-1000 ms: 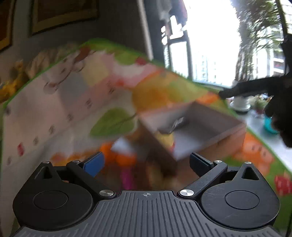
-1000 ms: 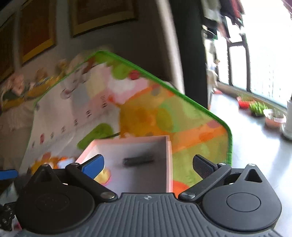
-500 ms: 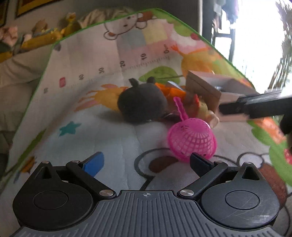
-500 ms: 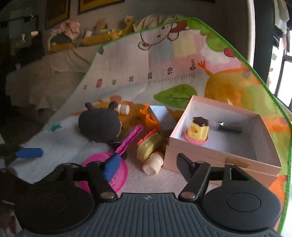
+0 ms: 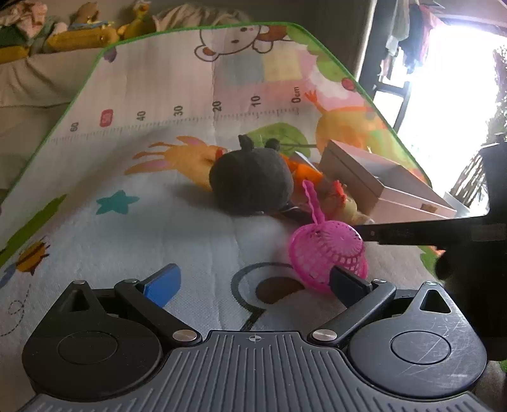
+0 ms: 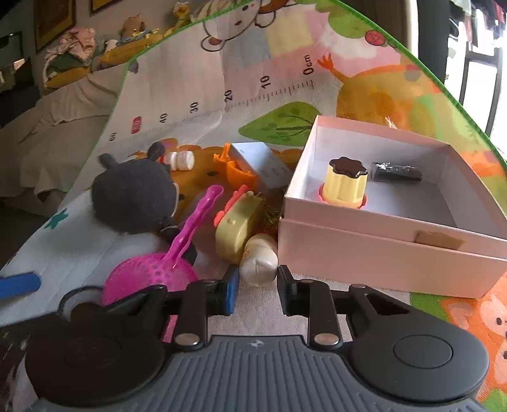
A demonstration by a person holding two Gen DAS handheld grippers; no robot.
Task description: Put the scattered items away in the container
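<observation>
Right wrist view: the right gripper (image 6: 256, 286) is seen low over the play mat (image 6: 196, 79), its fingers (image 6: 231, 290) narrowed on either side of a small cream bottle (image 6: 258, 260) lying on its side; whether the pads touch it cannot be told. Just left of the bottle a pink sieve (image 6: 149, 279) lies with its handle angled up and away. Behind the bottle a yellow toy (image 6: 237, 225) with an orange comb is tilted against it. To the right, just beside the bottle, stands the pale pink box (image 6: 380, 253), open-topped, with a pudding toy (image 6: 345, 182) and a dark wrapped item (image 6: 396, 172) inside. Further back a black plush toy (image 6: 133, 193), an orange piece (image 6: 236, 168), a grey card box (image 6: 259, 163) and a small white bottle (image 6: 182, 160) are scattered on the mat.

In the left wrist view, the left gripper (image 5: 250, 279) is held with its fingers (image 5: 161, 280) spread wide and holding nothing, the sieve just by its right finger. Soft toys (image 5: 82, 28) are lined up beyond the mat's far edge.
</observation>
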